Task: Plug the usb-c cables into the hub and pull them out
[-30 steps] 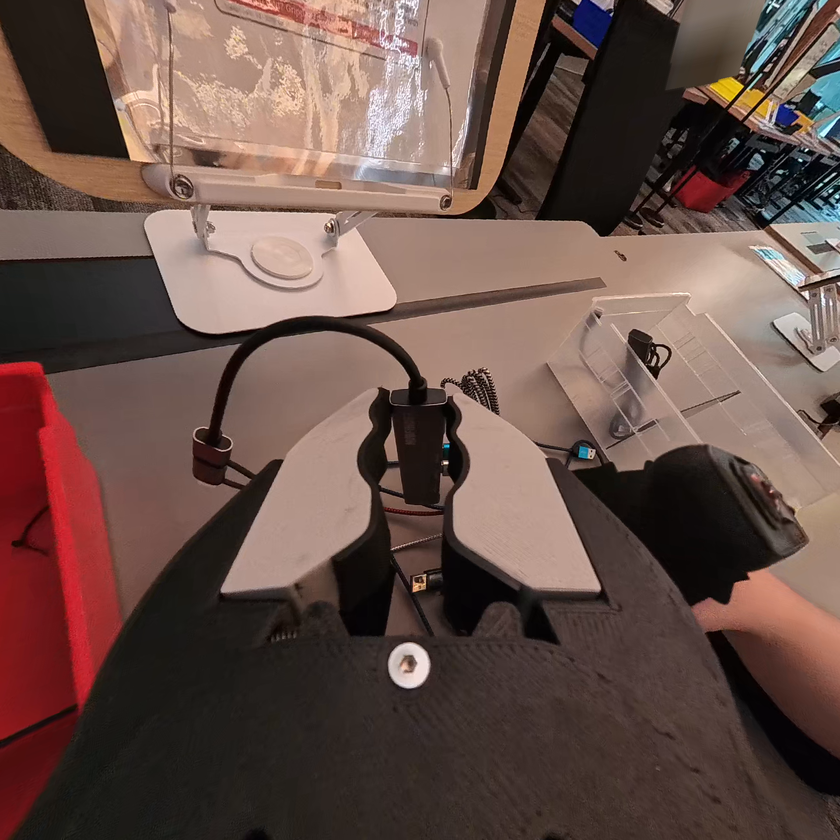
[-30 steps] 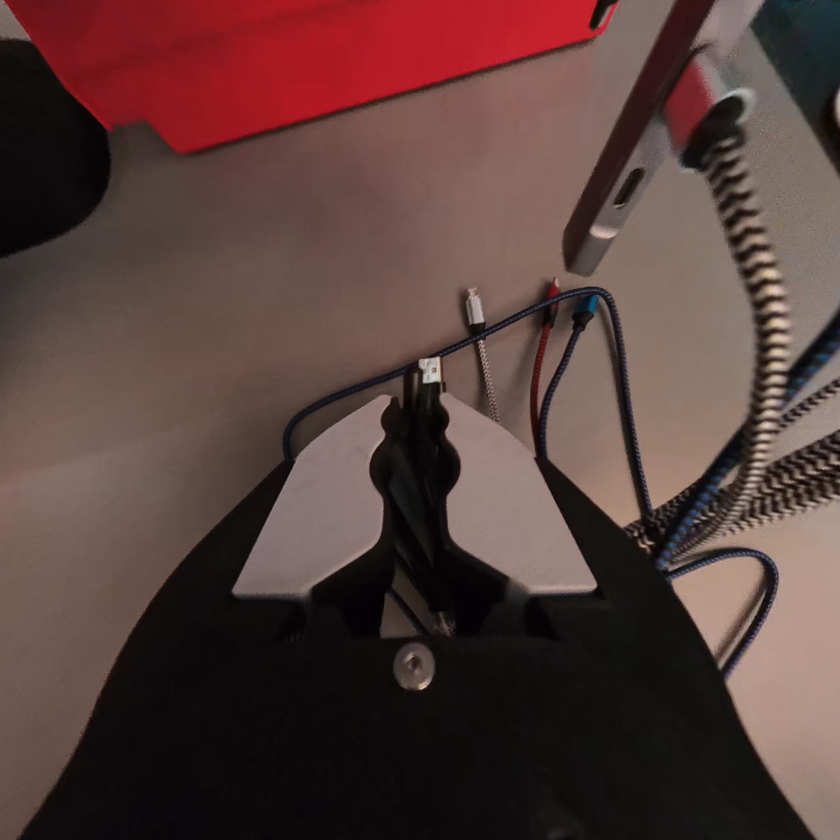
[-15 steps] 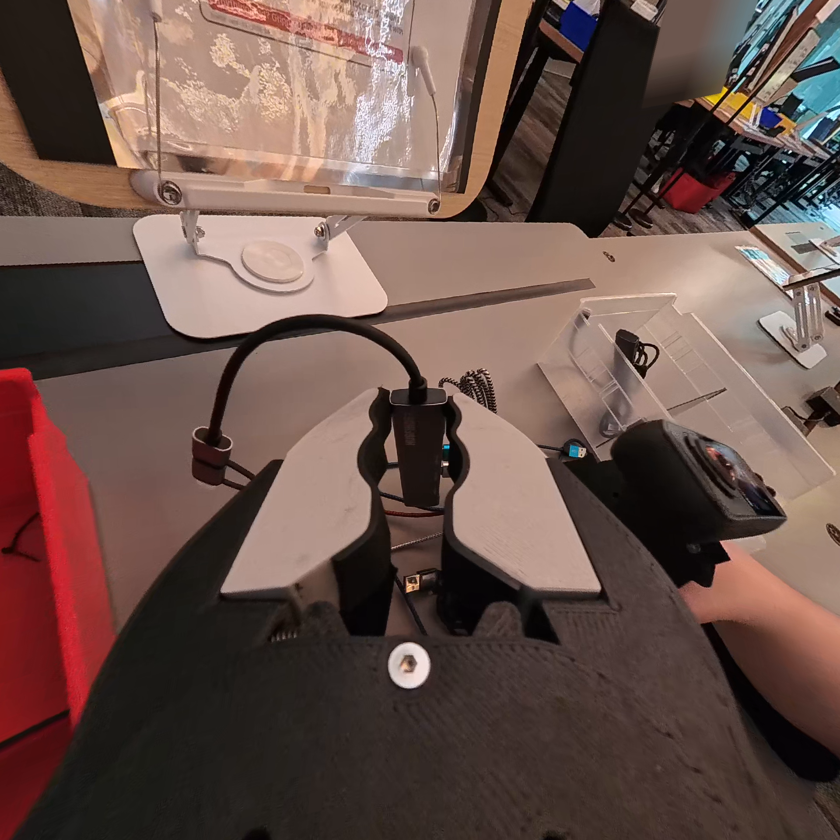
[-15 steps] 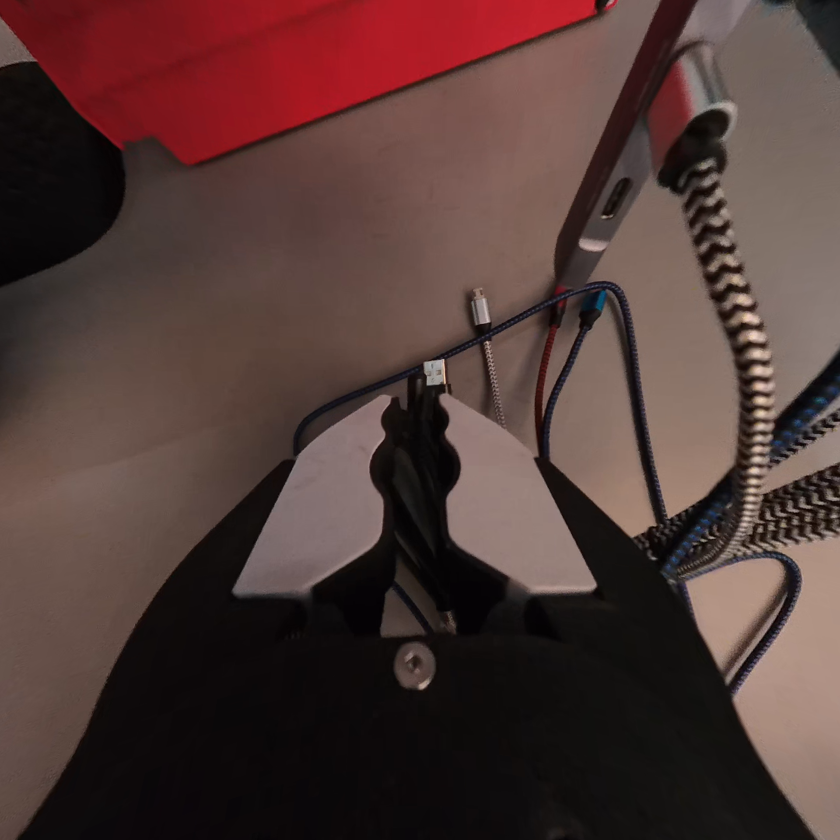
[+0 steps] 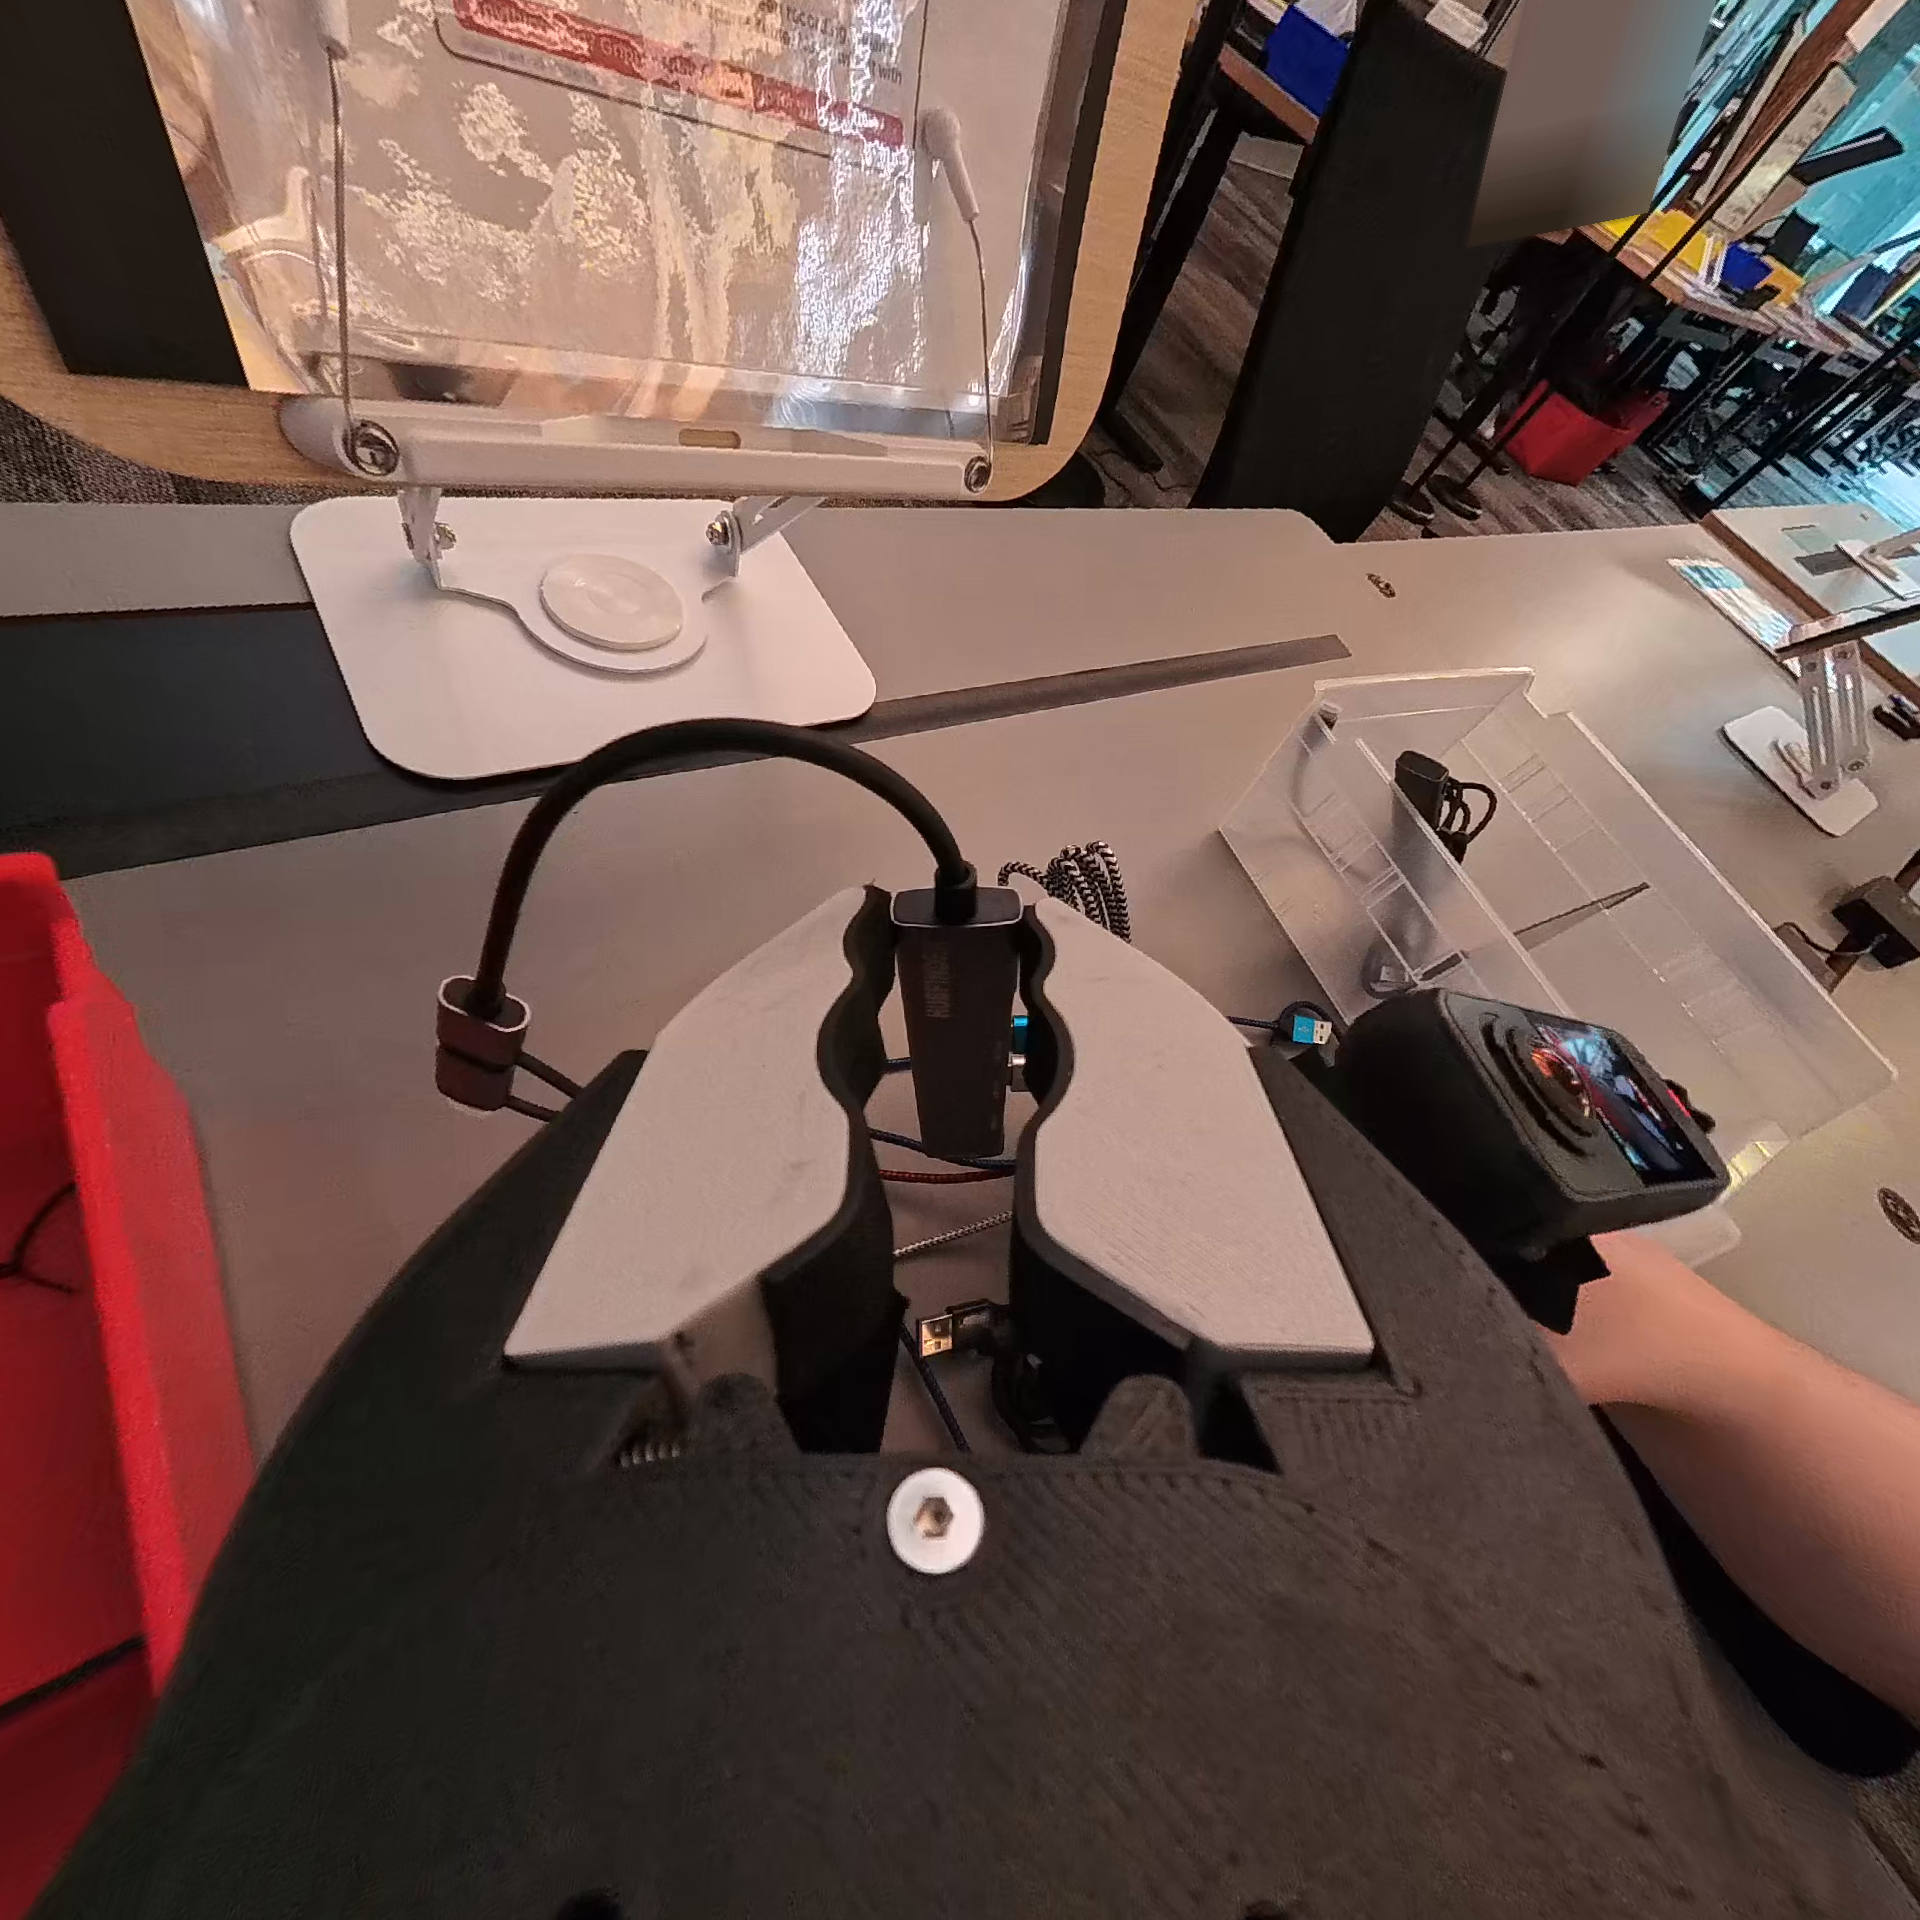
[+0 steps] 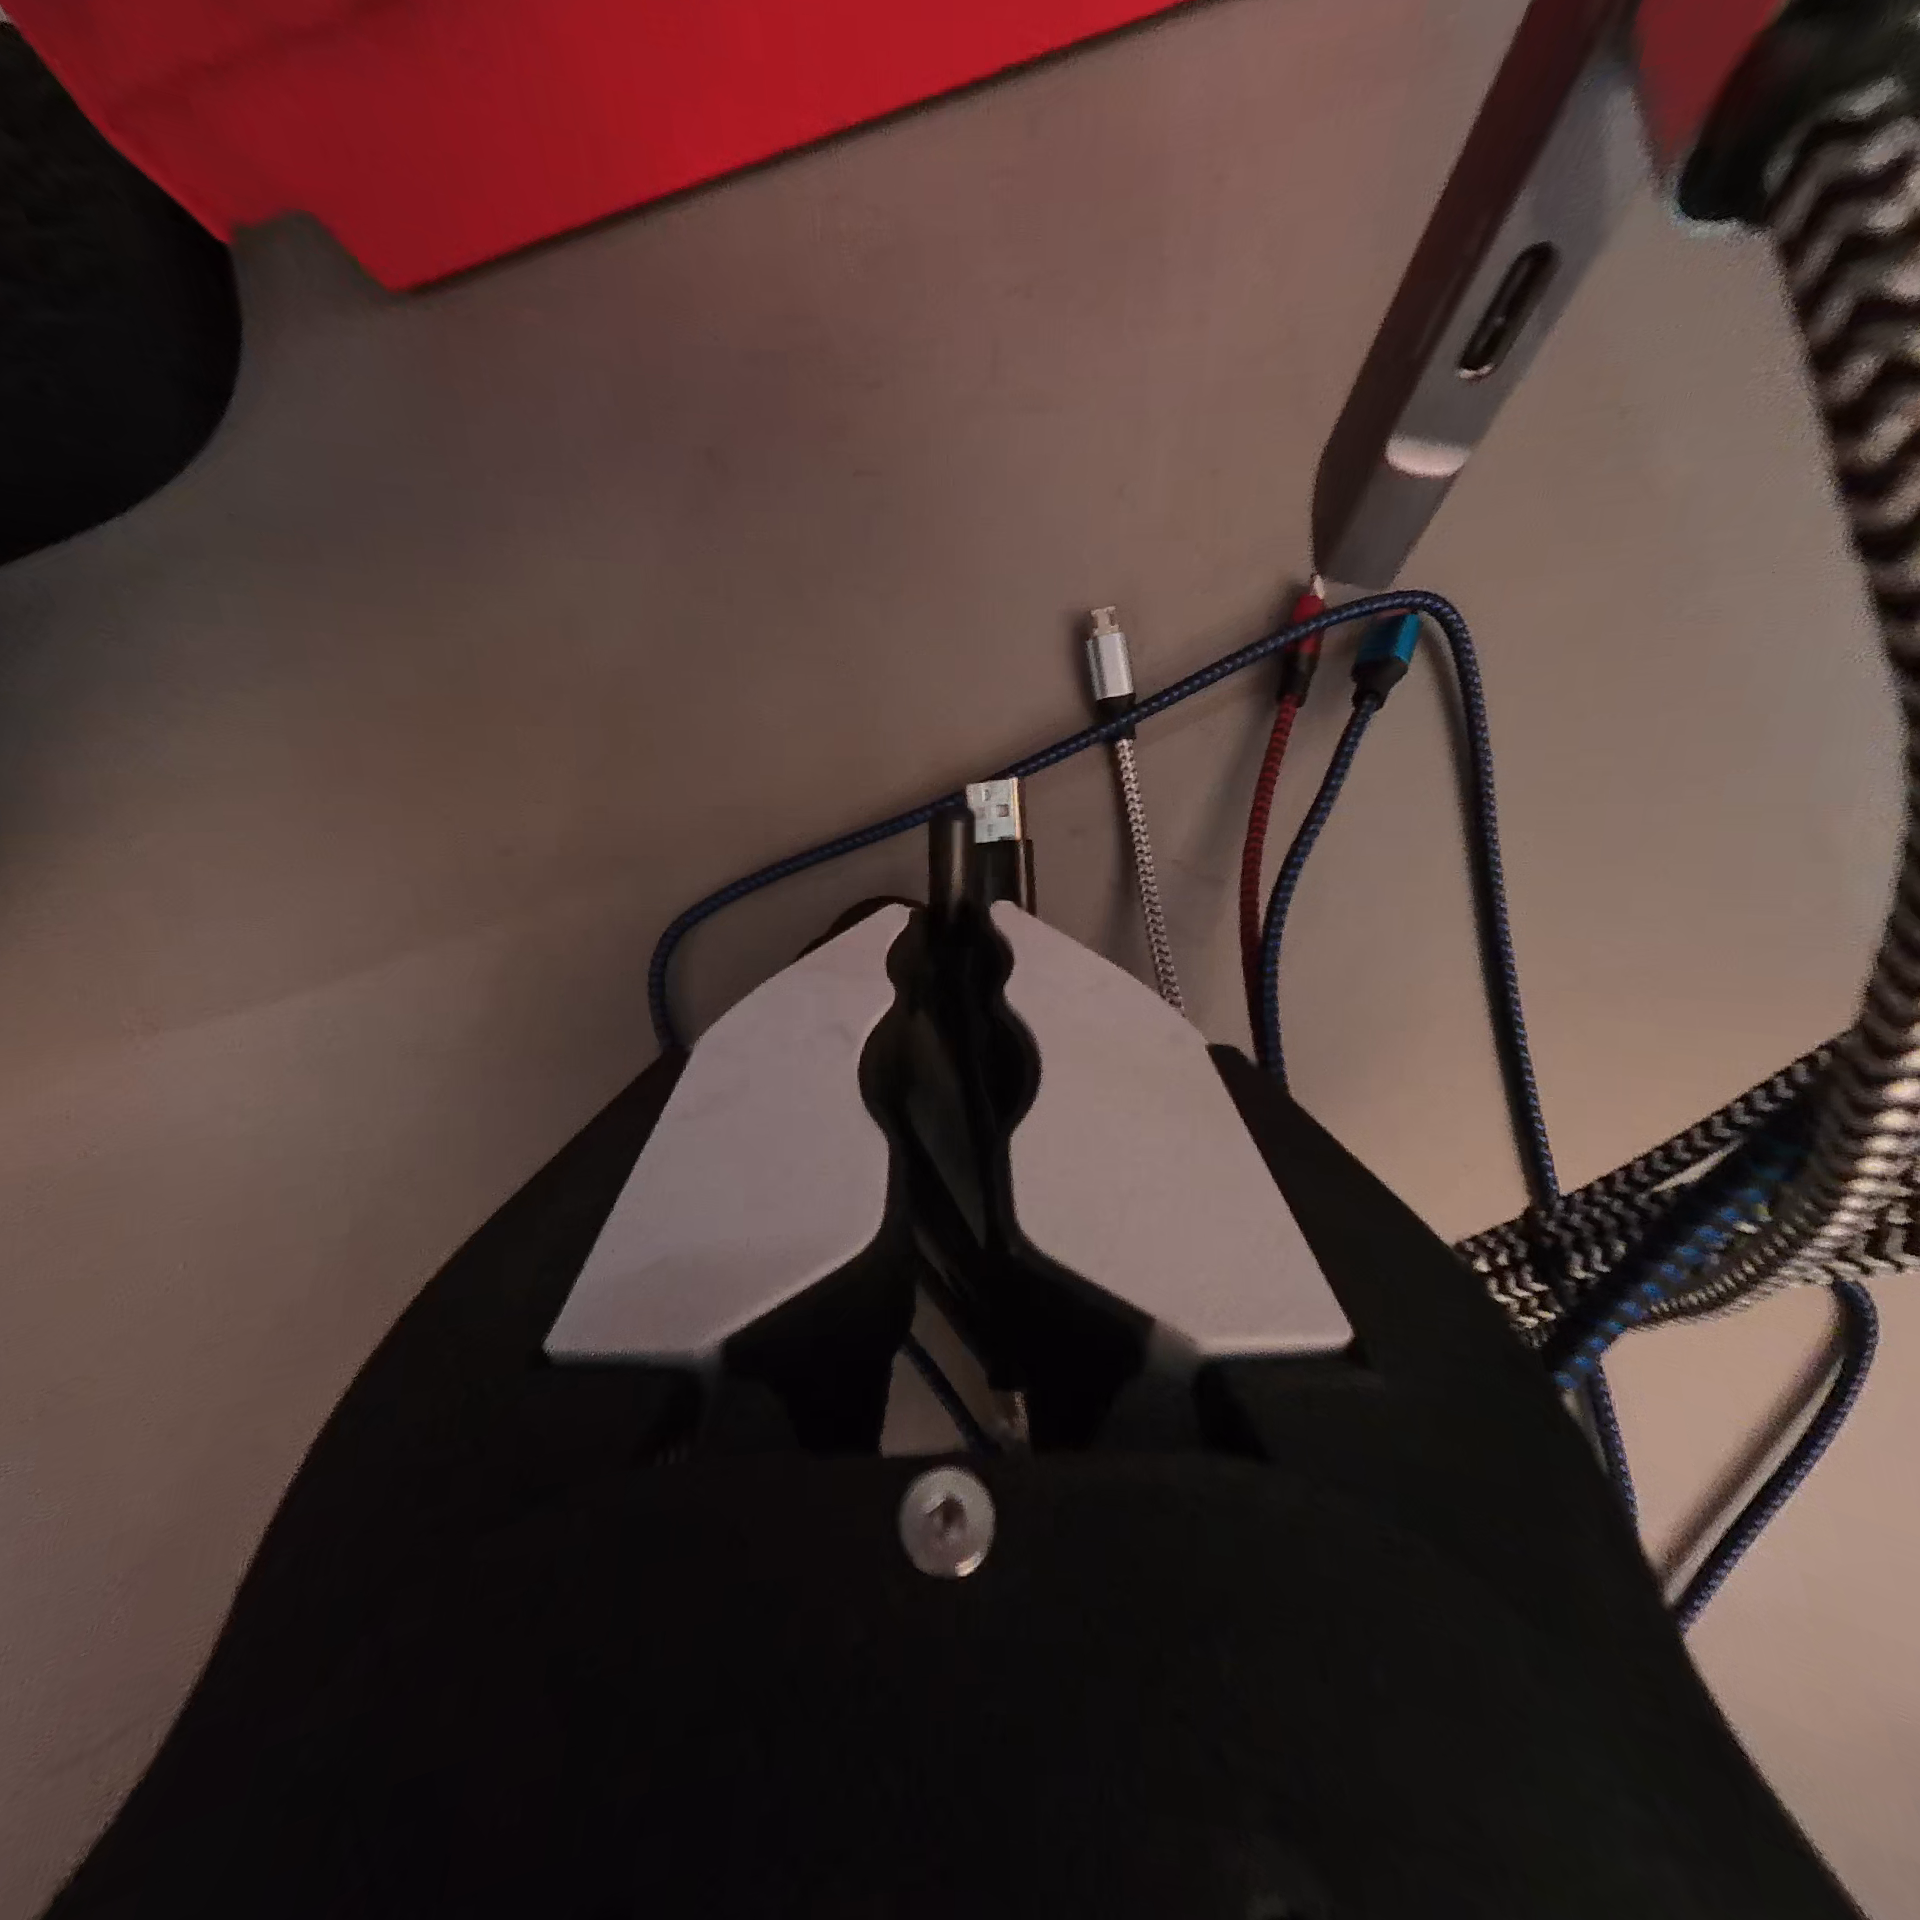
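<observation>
A: What does the left hand-held gripper (image 5: 951,940) have?

B: It is clenched on the hub (image 5: 954,1023), a dark slim bar held upright between the grey fingers (image 5: 717,1122), clear of the desk (image 5: 312,966). A thick black lead (image 5: 665,758) arches from the hub's top over to a brown clip (image 5: 476,1049) on the left.

A: And the right hand-held gripper (image 6: 956,914)?

B: Closed on a black cable plug (image 6: 951,862), whose tip pokes out past the fingertips, with a metal connector (image 6: 992,816) showing just beside it. I cannot tell which kind of plug it is.

A: Where is the hub seen from that side?

B: Up at the top right of the right wrist view, tilted, with an oval port (image 6: 1501,312) open on its edge. A black-and-white braided cable (image 6: 1860,436) hangs just beside it, blurred.

A: What lies on the desk below?

B: Loose cables: a silver-tipped one (image 6: 1107,665), a red braided one (image 6: 1273,769) and a blue-tipped one (image 6: 1382,649), with a thin blue cable (image 6: 1195,701) looping across them.

A: Anything else around?

B: A red bin (image 5: 73,1247) at the left edge, a white stand (image 5: 499,665) carrying a clear panel behind, and a clear plastic organiser (image 5: 1558,894) to the right.
</observation>
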A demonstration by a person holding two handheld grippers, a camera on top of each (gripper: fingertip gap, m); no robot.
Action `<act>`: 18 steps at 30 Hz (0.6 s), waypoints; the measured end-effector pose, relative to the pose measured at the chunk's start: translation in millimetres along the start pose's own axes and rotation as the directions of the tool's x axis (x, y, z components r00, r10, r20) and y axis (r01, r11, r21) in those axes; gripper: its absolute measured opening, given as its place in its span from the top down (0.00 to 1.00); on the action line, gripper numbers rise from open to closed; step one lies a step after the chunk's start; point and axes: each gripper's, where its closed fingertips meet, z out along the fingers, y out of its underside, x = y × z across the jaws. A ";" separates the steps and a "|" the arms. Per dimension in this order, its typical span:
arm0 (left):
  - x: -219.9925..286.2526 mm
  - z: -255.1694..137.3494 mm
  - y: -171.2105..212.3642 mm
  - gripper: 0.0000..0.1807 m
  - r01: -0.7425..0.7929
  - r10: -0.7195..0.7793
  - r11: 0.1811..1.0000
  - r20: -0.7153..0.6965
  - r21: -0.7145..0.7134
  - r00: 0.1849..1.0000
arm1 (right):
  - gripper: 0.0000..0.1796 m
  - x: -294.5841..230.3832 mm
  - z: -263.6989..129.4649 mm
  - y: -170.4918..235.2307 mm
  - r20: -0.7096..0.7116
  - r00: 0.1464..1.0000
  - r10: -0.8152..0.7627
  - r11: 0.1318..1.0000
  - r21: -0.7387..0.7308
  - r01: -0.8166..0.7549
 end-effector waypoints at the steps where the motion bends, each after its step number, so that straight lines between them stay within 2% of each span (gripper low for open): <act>1: -0.3 -0.2 -0.1 0.87 0.000 0.000 1.000 0.001 0.001 1.000 | 0.95 -1.2 -0.5 -0.1 0.011 1.000 0.007 1.000 0.004 -0.007; 4: -1.0 -0.8 -0.4 0.87 0.004 -0.004 1.000 -0.002 0.005 1.000 | 0.95 1.6 -5.4 -3.9 -0.002 1.000 0.012 0.999 0.041 -0.012; 7: -2.4 -1.4 -1.1 0.87 0.015 -0.015 1.000 -0.008 0.013 1.000 | 0.96 4.4 -16.6 -14.7 -0.035 0.999 0.036 0.989 0.145 -0.030; 14: -8.0 -3.7 -1.1 0.87 0.100 -0.098 0.995 -0.076 0.030 0.992 | 0.95 28.1 -49.4 -34.4 -0.294 0.955 0.050 0.943 0.328 0.051; 18: -6.8 -5.8 -1.7 0.87 0.099 -0.097 0.995 -0.083 0.032 0.992 | 0.96 36.4 -66.9 -44.4 -0.324 0.940 0.112 0.895 0.444 0.047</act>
